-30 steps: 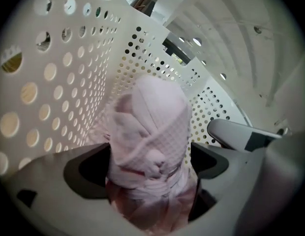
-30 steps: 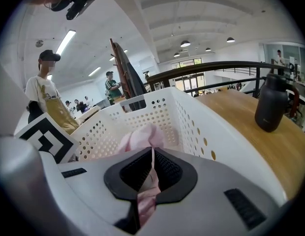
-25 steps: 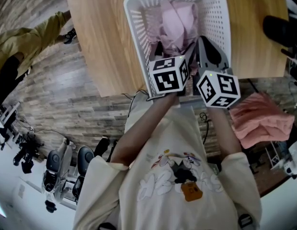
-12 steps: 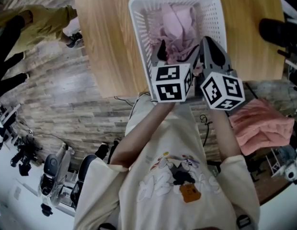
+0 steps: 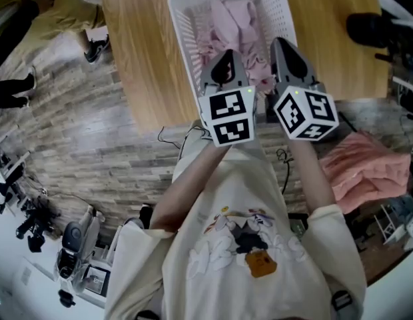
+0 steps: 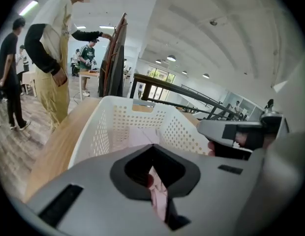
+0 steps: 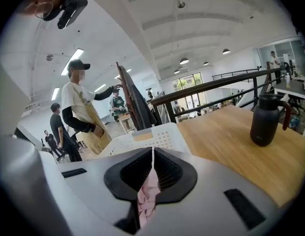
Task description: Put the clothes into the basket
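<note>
Top centre of the head view: pale pink soft-cloth garment (image 5: pixel 241 27), rumpled and folded over itself, heaped inside the white perforated plastic laundry basket (image 5: pixel 182 35). Looks thin and limp, with a faint darker print where seen close up. Covers most of the basket's inside, reaching down toward the near rim.

Left hand-held gripper (image 6: pixel 152 147), hard grey shell with black pads: snaps shut just now, pads together, with a strip of the pink fabric showing in the seam at the centre of the left gripper view. White holed basket wall straight beyond it. Right hand-held gripper (image 7: pixel 152 149): clamped tight too, pinching a narrow tongue of the same pink cloth that hangs toward the bottom of the right gripper view.

Seen from the head view, both tools side by side over the near half of the basket, left one at frame centre, right one just beside it. Garment between and beyond them, toward the top edge. Black-and-white marker cubes (image 5: pixel 226 115) just below.

Basket rigid, rectangular with rounded corners, rows of small round holes, standing on the smooth light wooden tabletop (image 5: pixel 140 45). Matte black handled jug (image 7: pixel 263 119) upright on the wood at the right of the right gripper view, well apart from the basket. Crumpled salmon-pink cloth (image 5: pixel 363 169) at the right edge of the head view, below the table's edge in the picture.
</note>
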Motion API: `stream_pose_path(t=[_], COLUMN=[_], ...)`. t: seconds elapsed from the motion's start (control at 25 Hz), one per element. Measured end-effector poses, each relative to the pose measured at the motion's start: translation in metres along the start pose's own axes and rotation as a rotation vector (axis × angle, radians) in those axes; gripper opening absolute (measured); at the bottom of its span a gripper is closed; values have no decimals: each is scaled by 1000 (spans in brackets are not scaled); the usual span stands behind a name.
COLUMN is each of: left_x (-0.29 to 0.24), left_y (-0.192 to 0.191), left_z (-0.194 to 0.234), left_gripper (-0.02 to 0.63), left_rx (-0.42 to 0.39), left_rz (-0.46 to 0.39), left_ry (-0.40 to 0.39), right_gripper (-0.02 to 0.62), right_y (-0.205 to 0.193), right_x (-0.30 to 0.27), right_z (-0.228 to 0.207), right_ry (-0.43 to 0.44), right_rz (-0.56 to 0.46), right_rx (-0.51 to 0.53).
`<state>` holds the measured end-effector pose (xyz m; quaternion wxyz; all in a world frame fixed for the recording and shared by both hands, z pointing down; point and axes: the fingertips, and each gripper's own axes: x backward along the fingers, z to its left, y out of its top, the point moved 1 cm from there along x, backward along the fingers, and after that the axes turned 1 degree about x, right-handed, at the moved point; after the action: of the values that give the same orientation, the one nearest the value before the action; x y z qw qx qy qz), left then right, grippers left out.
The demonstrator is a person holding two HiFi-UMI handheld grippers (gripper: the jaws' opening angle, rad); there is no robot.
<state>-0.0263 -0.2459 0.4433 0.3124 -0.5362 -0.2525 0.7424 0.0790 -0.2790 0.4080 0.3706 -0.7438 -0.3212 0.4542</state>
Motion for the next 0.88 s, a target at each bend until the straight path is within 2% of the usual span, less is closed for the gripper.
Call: stream_pose_path(t=[0.52, 0.88], left_x=[60, 118], left_y=[14, 14], left_z=[-39, -63], left_gripper=[0, 0], left_rx=[-110, -171], left_rz=[-121, -181], left_ry=[-93, -139], right_gripper=[28, 28], right_y=[7, 16], right_x=[48, 109], right_z=[18, 20], right_ry=[70, 99], right_rz=[-27, -78], right_rx=[28, 64])
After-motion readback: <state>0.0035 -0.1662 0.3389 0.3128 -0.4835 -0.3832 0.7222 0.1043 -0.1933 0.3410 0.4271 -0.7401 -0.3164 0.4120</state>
